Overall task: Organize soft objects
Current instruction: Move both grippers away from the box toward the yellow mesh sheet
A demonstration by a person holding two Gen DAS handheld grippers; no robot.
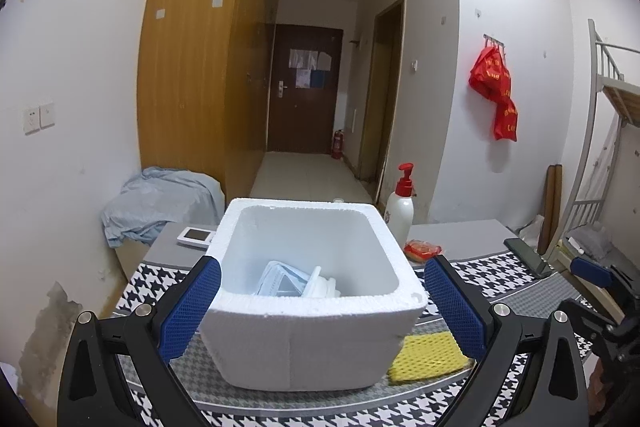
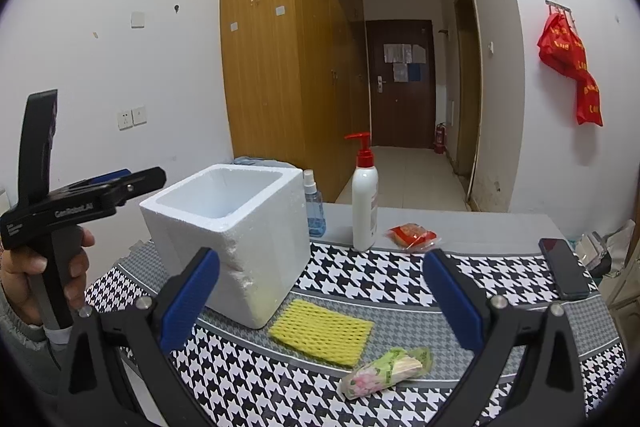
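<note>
A white foam box [image 1: 312, 291] [image 2: 236, 231] stands on the houndstooth mat. Pale plastic-wrapped items [image 1: 296, 281] lie at its bottom. My left gripper [image 1: 320, 307] is open wide, its blue pads on either side of the box's near wall without touching it. A yellow mesh foam sheet [image 1: 430, 351] [image 2: 320, 335] lies flat to the right of the box. A green and pink soft packet [image 2: 384, 373] lies in front of the sheet. My right gripper [image 2: 320, 299] is open above the sheet, holding nothing. The left tool [image 2: 80, 203] shows at the left, in a hand.
A white pump bottle with a red top [image 1: 400, 211] [image 2: 365, 203], a blue spray bottle [image 2: 314, 207] and a red snack packet [image 1: 422, 250] [image 2: 412, 235] stand behind the box. A dark phone [image 2: 564, 267] lies at the right. A small white device [image 1: 196, 237] sits at the back left.
</note>
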